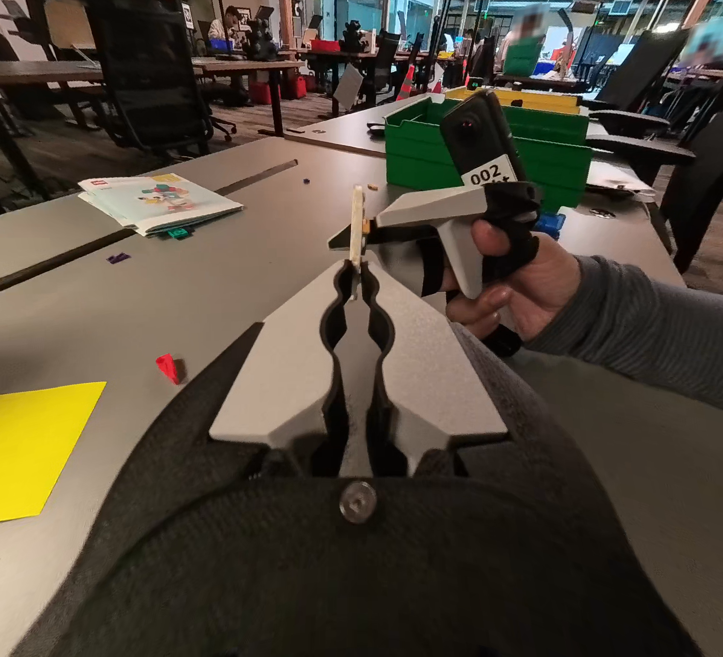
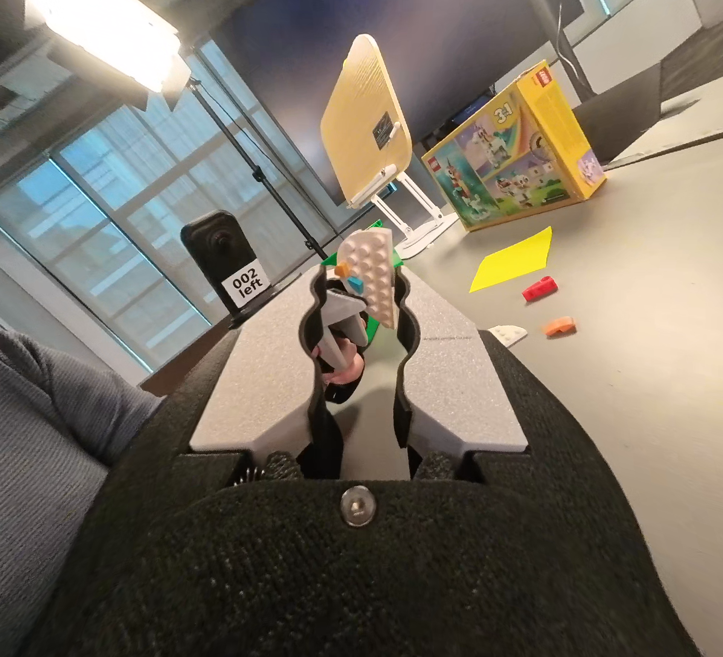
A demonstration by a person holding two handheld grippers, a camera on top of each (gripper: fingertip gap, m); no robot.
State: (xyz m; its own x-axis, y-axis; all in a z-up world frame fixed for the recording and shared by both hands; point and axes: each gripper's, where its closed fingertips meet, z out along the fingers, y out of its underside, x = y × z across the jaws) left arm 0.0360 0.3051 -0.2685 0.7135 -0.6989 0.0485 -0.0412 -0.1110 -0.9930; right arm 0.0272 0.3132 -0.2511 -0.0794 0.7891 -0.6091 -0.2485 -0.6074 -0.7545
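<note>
My left gripper (image 1: 356, 267) is shut on the lower edge of a white wedge plate (image 1: 357, 219) and holds it upright, edge-on, above the grey table (image 1: 234, 305). In the right wrist view the plate (image 2: 375, 282) shows its studded face, with a small orange piece (image 2: 342, 269) and a small cyan piece (image 2: 357, 284) on it. My right gripper (image 2: 362, 276) has its jaws standing around the plate, whose right edge lies against the right pad; I cannot tell whether they clamp it. The right gripper (image 1: 348, 237) comes in from the right. The left gripper (image 2: 362, 309) shows behind the plate.
On the table lie a booklet (image 1: 156, 204), a yellow sheet (image 1: 39, 442), a red piece (image 1: 168, 368), a purple piece (image 1: 117, 258) and a green bin (image 1: 555, 157). The right wrist view shows a toy box (image 2: 516, 153), a white plate (image 2: 506, 334), an orange piece (image 2: 559, 325) and a book stand (image 2: 367, 118). Both grippers' tips are close together, under 4 cm apart. From either gripper's tips it is about 15 centimeters to the red piece (image 1: 168, 368). Seen from the right wrist view (image 2: 534, 287) as well.
</note>
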